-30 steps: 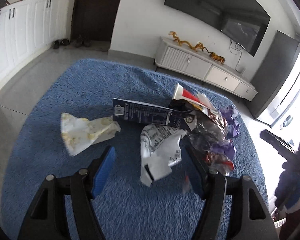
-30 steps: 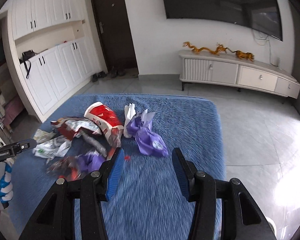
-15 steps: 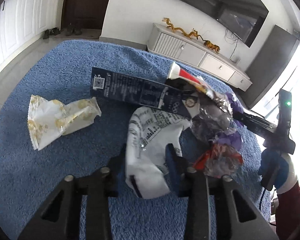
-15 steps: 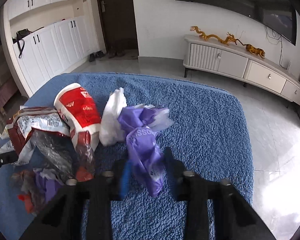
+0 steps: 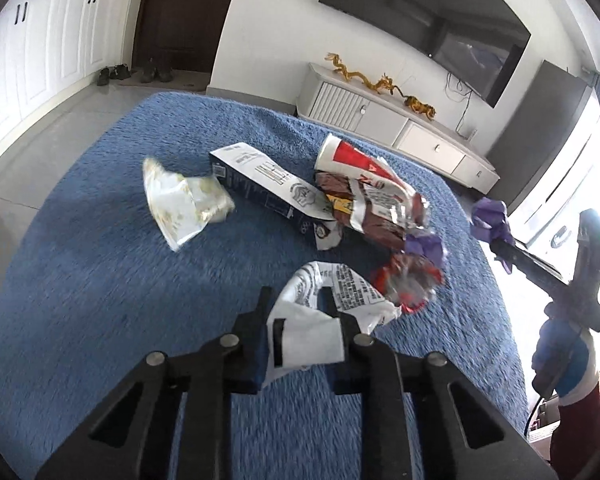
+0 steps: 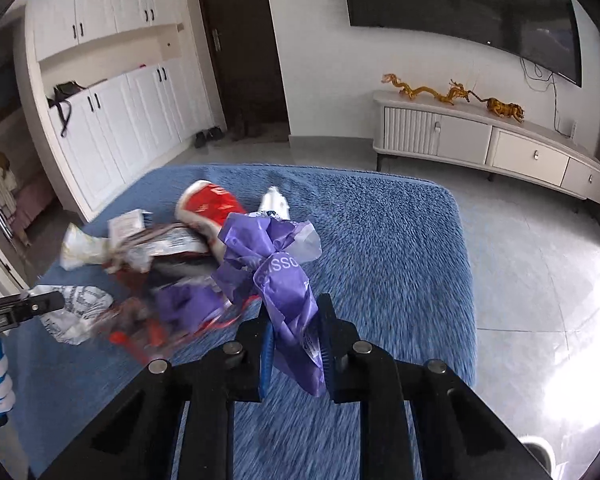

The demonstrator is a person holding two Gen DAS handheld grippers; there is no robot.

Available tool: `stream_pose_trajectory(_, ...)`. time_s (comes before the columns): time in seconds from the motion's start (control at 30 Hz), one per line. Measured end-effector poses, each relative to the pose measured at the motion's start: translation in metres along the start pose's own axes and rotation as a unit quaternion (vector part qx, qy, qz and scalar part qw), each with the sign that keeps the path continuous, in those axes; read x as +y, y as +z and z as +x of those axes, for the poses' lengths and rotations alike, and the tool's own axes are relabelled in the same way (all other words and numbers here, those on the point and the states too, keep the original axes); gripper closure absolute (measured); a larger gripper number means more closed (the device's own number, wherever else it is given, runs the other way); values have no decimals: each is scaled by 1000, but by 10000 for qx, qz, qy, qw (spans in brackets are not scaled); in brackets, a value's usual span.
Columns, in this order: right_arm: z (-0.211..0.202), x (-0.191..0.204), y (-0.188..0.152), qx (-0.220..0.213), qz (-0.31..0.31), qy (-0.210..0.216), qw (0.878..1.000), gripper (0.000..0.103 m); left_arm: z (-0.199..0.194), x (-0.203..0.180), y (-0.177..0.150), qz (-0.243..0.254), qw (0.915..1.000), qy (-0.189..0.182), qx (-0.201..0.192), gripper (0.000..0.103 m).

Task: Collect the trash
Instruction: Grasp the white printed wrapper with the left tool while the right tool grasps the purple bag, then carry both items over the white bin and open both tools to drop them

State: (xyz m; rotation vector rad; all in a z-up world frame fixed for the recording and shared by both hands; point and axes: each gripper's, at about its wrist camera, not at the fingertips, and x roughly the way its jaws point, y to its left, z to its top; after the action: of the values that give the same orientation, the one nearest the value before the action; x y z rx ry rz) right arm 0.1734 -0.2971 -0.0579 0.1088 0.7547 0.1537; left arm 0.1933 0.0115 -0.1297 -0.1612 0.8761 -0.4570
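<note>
trash sits gripped in both claws above the blue rug (image 5: 100, 264); left gripper (image 5: 296, 304) is clenched on a white printed wrapper (image 5: 320, 312), which sticks out ahead between its fingers; right gripper (image 6: 294, 314) is clamped on a purple plastic bag (image 6: 276, 276) bunched ahead of its tips; beyond the left claw lie a red cup (image 5: 352, 160), a dark carton (image 5: 268, 188) and, ahead-left, a yellow-white wrapper (image 5: 180, 200).

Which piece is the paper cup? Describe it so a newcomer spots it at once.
Start at the blue rug and find the trash pile near its middle. At the pile's far edge, toward the white TV cabinet, lies the paper cup, tipped on its side. It alone is a stiff red-and-white cone; its neighbours are flat or crumpled wrappers and a dark carton.
</note>
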Motion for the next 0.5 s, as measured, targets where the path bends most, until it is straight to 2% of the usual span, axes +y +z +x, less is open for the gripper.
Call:
stream_pose_trajectory(0.33,-84,14,-30,-424,42,53,9991,84,-65,-8,-27,-78,9994,43,-335,84)
stream_pose_trajectory(0.5,-121,-2,-57,-540,232,-149,9982,84,-83,-38,-28,165,9986,-126,-479,83)
